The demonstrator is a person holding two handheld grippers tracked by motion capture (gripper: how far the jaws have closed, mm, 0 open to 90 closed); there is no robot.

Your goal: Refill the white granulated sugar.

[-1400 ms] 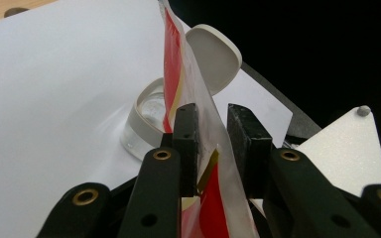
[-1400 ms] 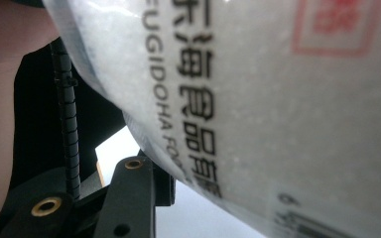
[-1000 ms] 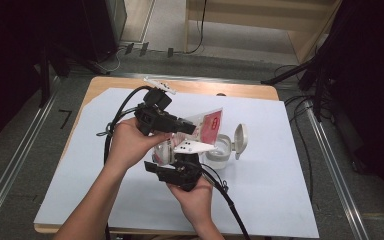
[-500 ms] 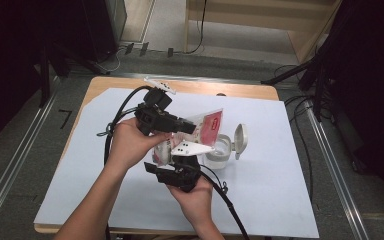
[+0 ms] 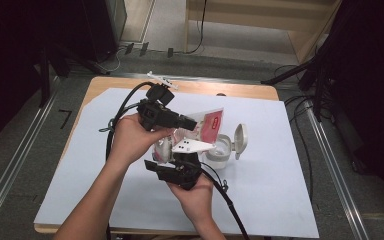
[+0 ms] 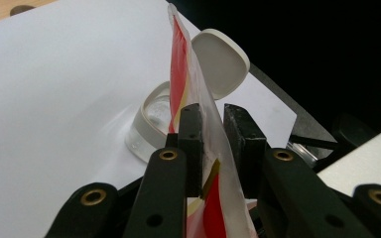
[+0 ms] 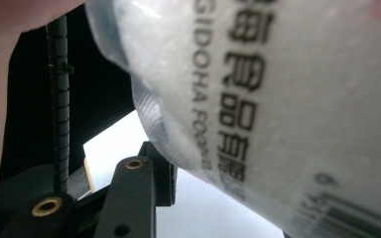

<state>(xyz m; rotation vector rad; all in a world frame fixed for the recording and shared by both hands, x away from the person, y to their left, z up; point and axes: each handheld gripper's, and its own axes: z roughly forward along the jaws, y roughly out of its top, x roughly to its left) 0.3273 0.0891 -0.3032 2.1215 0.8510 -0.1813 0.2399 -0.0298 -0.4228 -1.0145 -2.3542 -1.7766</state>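
Here, a red and white pouch (image 5: 207,125) is held just above and beside a round white container (image 5: 219,150) on the counter (image 5: 280,200), whose hinged lid (image 5: 240,141) stands open on the side away from the hands. The left gripper (image 6: 213,144) has its jaws nearly together on the pouch's thin edge; they have just been closing, the film pinched between the pads. The right gripper (image 5: 180,167), nearer the person than the container, has its jaws partly open around the pouch's thicker body, though I cannot tell if the pads press on it. In the right gripper view, black print on the pouch reads "GIDOHA FOO…" alongside Chinese characters, with a barcode at one edge.
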